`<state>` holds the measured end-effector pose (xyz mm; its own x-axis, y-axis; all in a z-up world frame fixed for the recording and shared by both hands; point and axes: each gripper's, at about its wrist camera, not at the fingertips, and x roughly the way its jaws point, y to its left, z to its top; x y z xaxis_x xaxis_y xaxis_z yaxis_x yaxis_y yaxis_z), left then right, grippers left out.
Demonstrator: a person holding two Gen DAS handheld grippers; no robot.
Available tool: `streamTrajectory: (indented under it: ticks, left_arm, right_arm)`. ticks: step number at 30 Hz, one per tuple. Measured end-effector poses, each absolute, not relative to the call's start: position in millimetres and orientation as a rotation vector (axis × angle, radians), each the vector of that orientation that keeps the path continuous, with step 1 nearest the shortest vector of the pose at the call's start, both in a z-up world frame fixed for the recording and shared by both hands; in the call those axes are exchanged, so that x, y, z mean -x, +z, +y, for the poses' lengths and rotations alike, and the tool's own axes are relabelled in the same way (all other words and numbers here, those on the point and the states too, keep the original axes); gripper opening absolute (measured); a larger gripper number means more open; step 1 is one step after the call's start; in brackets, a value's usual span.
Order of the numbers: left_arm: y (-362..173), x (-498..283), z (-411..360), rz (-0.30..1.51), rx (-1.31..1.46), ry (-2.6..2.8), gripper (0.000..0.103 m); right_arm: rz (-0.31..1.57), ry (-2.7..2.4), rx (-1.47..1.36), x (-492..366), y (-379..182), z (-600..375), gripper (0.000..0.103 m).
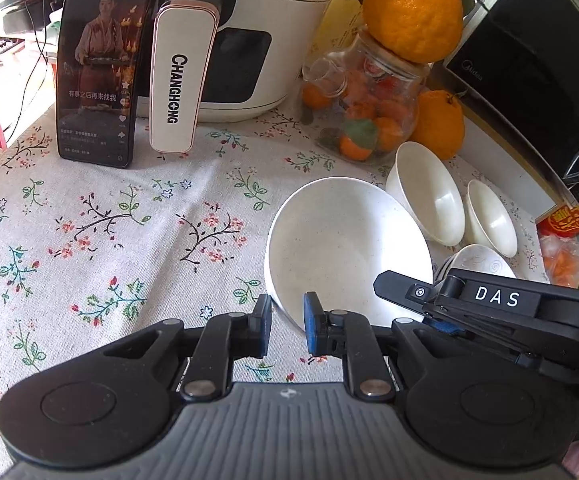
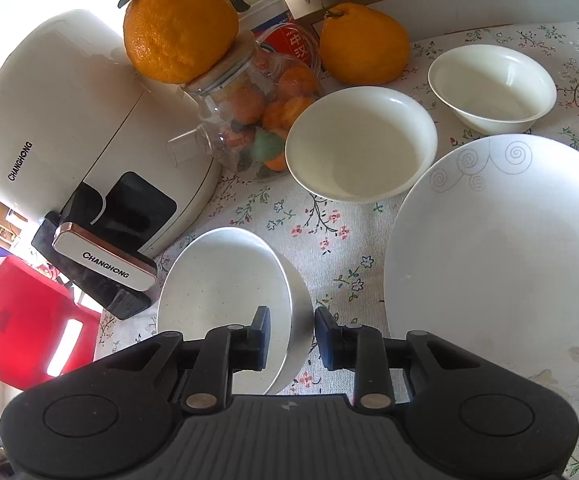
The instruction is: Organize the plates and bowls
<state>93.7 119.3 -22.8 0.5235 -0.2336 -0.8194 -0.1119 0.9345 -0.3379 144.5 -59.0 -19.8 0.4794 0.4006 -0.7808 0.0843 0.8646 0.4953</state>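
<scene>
A white speckled bowl stands on the floral cloth, also seen in the right wrist view. My left gripper is open, its jaws straddling the bowl's near rim. My right gripper is open, its jaws on either side of the same bowl's right wall; it also shows in the left wrist view. Two cream bowls stand behind. A large white plate with swirl pattern lies to the right.
A white Changhong air fryer with a phone leaning on it stands at the back. A glass jar of small oranges carries a big orange; another orange lies nearby. A black microwave stands right.
</scene>
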Motion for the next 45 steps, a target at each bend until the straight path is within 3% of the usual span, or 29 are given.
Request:
streamTrajectory:
  ticks: [13,22,45]
  left_arm:
    - [-32.8,-96.9,118.0,1.041,0.355,-0.045,0.017]
    - [-27.3,-95.0,116.0,1.009,0.327,-0.03,0.032]
    - [-1.2,-100.8,94.0,0.917,0.316,-0.058,0.071]
  right_arm:
    - [1.078,0.193,-0.504,-147.8,-28.6,-53.9,0.025]
    - [1.026,0.21,-0.472,-145.4,-16.9,-55.8,0.045]
    - [0.907,0.177,-0.547,-143.1,2.7,-111.3,0.068]
